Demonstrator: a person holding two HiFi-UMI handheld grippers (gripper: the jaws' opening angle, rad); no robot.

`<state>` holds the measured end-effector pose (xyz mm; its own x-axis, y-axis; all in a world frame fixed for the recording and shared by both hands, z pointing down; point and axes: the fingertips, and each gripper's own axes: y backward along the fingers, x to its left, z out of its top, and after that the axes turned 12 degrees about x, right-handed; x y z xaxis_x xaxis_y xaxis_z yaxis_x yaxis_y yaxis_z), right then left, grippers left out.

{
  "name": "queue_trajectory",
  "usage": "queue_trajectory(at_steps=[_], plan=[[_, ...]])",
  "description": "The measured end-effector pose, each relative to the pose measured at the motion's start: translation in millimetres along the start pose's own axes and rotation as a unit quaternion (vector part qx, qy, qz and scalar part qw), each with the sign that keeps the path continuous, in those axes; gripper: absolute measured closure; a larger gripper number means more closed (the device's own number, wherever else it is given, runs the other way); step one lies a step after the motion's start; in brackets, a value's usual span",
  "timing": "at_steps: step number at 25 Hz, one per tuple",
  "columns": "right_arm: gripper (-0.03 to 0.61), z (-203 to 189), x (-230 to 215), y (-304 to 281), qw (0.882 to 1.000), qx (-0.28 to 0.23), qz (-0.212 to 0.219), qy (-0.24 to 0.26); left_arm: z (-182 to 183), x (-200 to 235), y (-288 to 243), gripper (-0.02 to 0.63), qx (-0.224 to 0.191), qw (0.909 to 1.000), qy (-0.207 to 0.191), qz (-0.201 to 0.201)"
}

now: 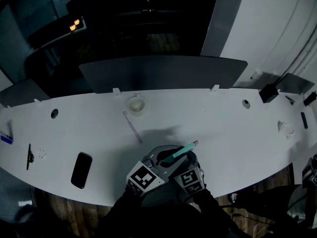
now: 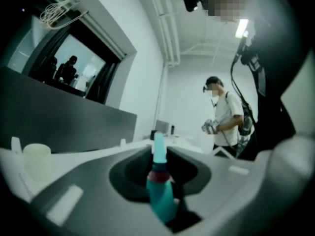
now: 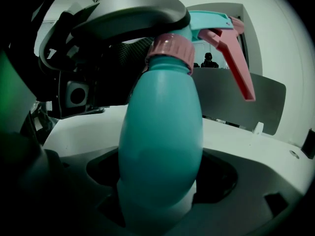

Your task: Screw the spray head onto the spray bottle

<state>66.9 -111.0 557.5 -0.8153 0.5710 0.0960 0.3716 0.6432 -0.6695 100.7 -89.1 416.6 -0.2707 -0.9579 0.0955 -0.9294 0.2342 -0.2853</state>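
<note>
The spray bottle stands upright between the jaws of the right gripper. The jaws are closed on the lower part of its teal body, one on each side. The pink collar sits on the bottle neck. The spray head is above the collar, and its pink trigger hangs down toward 5 o'clock.

The left gripper reaches the spray head from above. Its jaws are only a little apart and are closed on the head, whose pale tip projects out past them toward 12 o'clock in the left gripper view.

In the head view, both grippers and the bottle are at 6 o'clock on the white table, close to its near edge. Only the teal head with its pink end shows above the two marker cubes.

- The dark phone lies flat at 9 o'clock from the grippers, well apart from them.
- The thin clear tube lies at 11 o'clock.
- The pale cup stands just beyond the tube.
- A person in a white shirt stands at 3 o'clock in the left gripper view, far behind the table.
</note>
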Motion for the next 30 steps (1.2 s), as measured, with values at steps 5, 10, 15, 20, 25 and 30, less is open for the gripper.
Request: queue_trajectory(at_steps=[5,10,15,20,25,30], plan=[[0.158,3.1,3.2,1.9,1.000,-0.001,0.007,0.004,-0.9,-8.0,1.9,0.523,0.040,0.9964,-0.075,-0.009],[0.158,2.5,10.9,-2.1,0.998,-0.007,0.052,0.041,-8.7,-8.6,5.4,0.523,0.046,0.9926,-0.110,-0.022],[0.158,-4.4,32.9,1.5,0.969,-0.010,0.211,0.130,-6.4,-13.1,16.9,0.523,0.014,0.9947,-0.086,-0.056],[0.157,-6.9,28.3,13.4,0.978,-0.022,0.172,0.117,-8.4,-16.9,15.6,0.522,0.016,0.9951,-0.097,-0.010],[0.158,7.1,12.8,38.9,0.996,-0.060,0.016,-0.056,-4.8,-12.5,14.0,0.522,-0.008,0.9912,-0.077,0.108],[0.189,6.8,13.4,26.1,0.999,-0.042,0.015,-0.020,-1.2,-11.0,12.8,0.522,-0.028,0.9890,-0.074,0.125]])
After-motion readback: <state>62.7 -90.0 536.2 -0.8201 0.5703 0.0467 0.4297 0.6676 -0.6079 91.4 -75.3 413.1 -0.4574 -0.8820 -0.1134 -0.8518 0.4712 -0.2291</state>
